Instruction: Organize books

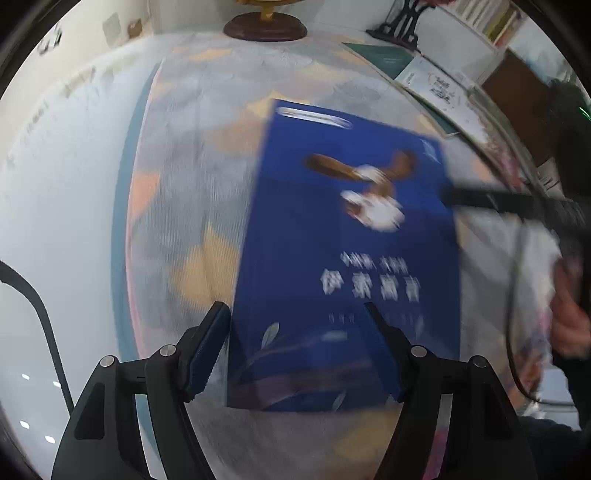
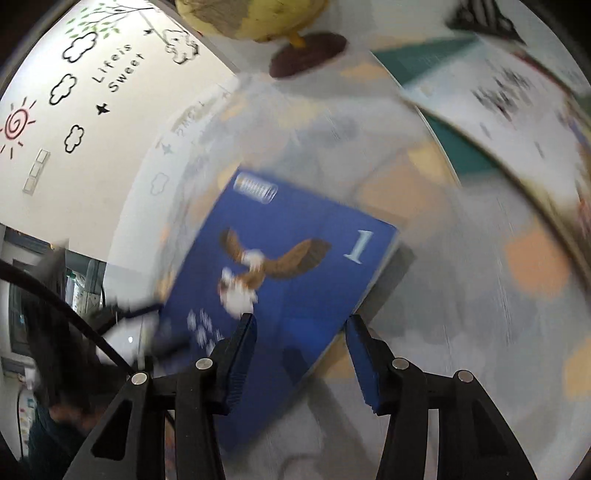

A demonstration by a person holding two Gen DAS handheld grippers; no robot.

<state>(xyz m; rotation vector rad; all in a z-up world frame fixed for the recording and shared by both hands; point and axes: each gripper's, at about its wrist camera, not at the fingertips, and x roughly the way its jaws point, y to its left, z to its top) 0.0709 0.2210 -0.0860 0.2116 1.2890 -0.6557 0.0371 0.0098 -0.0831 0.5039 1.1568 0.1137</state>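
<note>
A blue book [image 1: 343,251] with an eagle on its cover lies on the patterned tablecloth [image 1: 192,184]. My left gripper [image 1: 297,347] hovers over its near end, open; one fingertip is off the book's left edge, the other is above the cover. From the right wrist view the same blue book [image 2: 288,280] lies below my right gripper [image 2: 301,350], which is open with the book's lower right edge passing under the gap. No pad presses on the book. The right gripper's black finger [image 1: 480,197] reaches the book's right edge. Both views are blurred.
A globe stand [image 1: 265,27] sits at the table's far edge. At the far right lie a teal book [image 1: 384,55] and a white illustrated book [image 1: 436,85], with a black bookend [image 1: 402,26] behind. A person's hand [image 1: 569,325] is at the right. A decorated wall [image 2: 92,81] is left.
</note>
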